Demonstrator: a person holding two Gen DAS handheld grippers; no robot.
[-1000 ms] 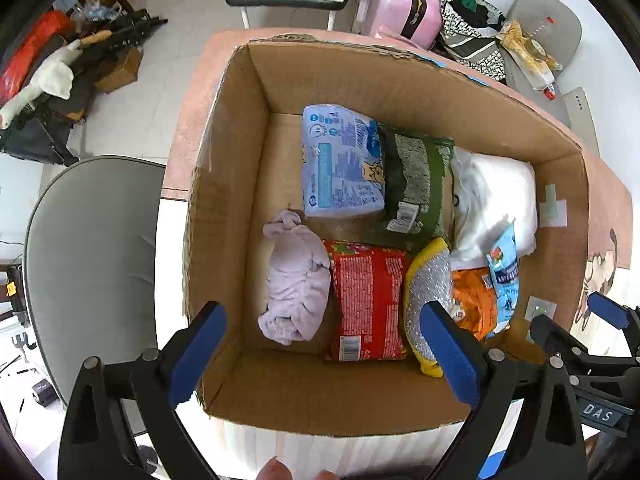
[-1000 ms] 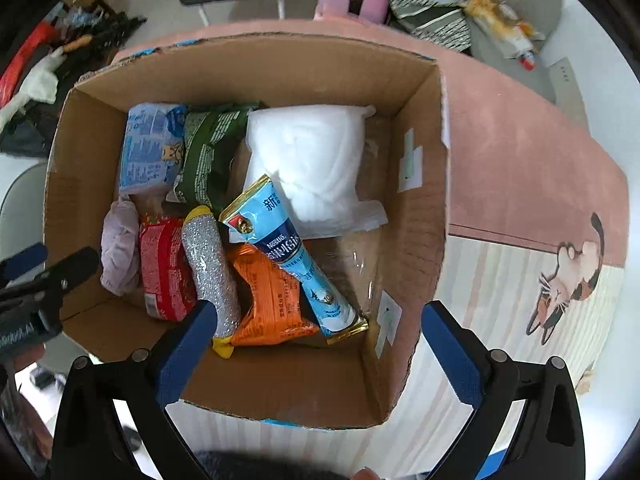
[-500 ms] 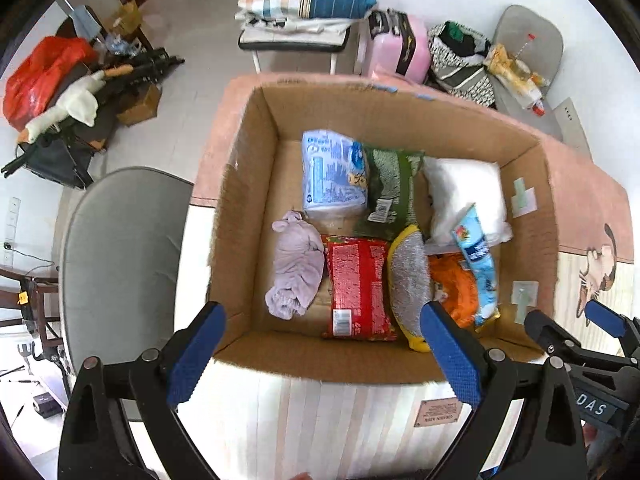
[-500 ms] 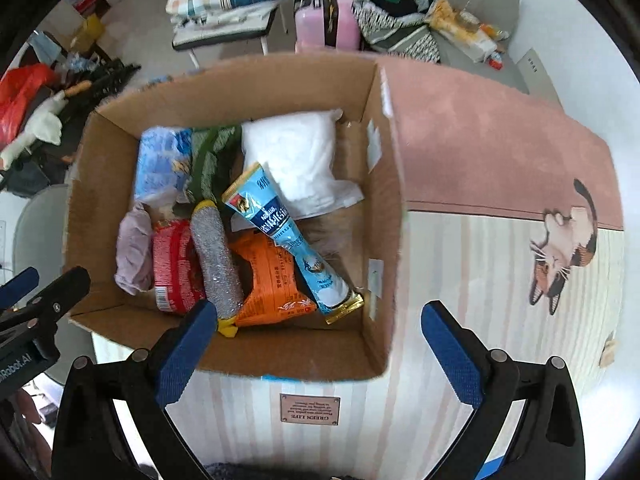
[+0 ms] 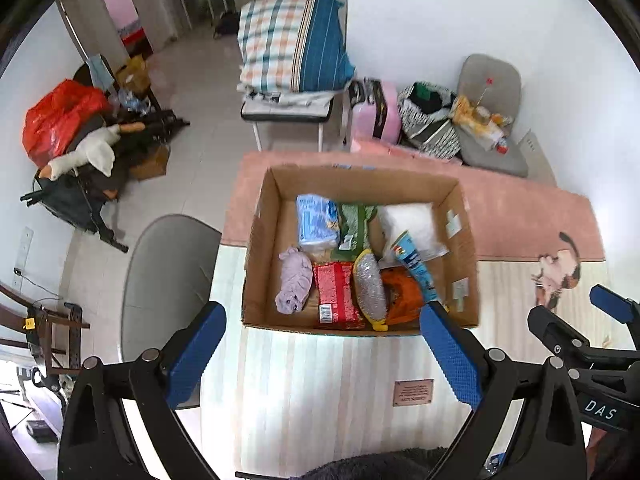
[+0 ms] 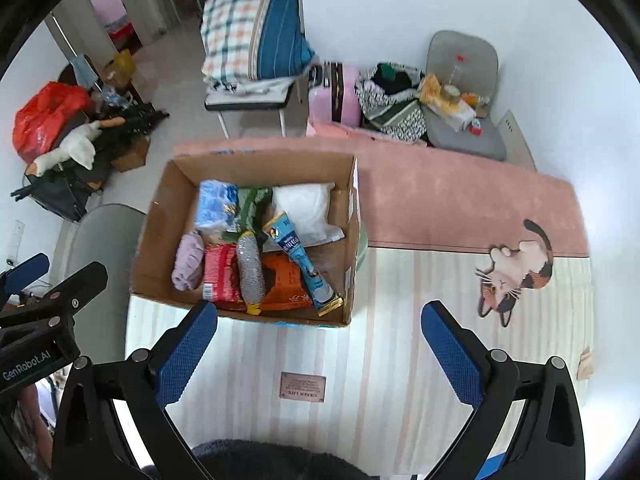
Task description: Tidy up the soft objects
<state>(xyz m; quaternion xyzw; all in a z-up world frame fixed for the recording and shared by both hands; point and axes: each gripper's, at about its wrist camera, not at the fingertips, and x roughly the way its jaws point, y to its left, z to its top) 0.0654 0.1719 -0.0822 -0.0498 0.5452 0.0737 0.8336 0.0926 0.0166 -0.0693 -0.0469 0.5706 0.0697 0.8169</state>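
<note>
- Left wrist view: the left hand-held gripper point(image 5: 322, 344) hangs above the bench point(image 5: 320, 392) with its blue-padded jaws spread wide and nothing between them; the right hand-held gripper point(image 6: 320, 340) is likewise spread and empty in its own view.
- Just beyond both sits an open cardboard box point(image 5: 264, 240) on the striped part of the bench, its far end on the pink part.
- Inside, packed side by side along the near wall: a crumpled lilac cloth point(image 5: 294, 286), a red packet point(image 5: 336, 294), a silvery scrubber with yellow ends point(image 5: 370, 286) and an orange packet point(image 5: 402, 294).
- A long blue tube-like packet point(image 6: 300, 256) lies slanted across the orange one, tilted up toward the white pillow-like bag point(image 6: 308, 208).
- Along the far wall are a light blue pack point(image 5: 316, 222), a green packet point(image 5: 354, 226) and the white bag.
- A cat picture point(image 6: 514, 270) marks the bench to the right, well apart from the box.
</note>
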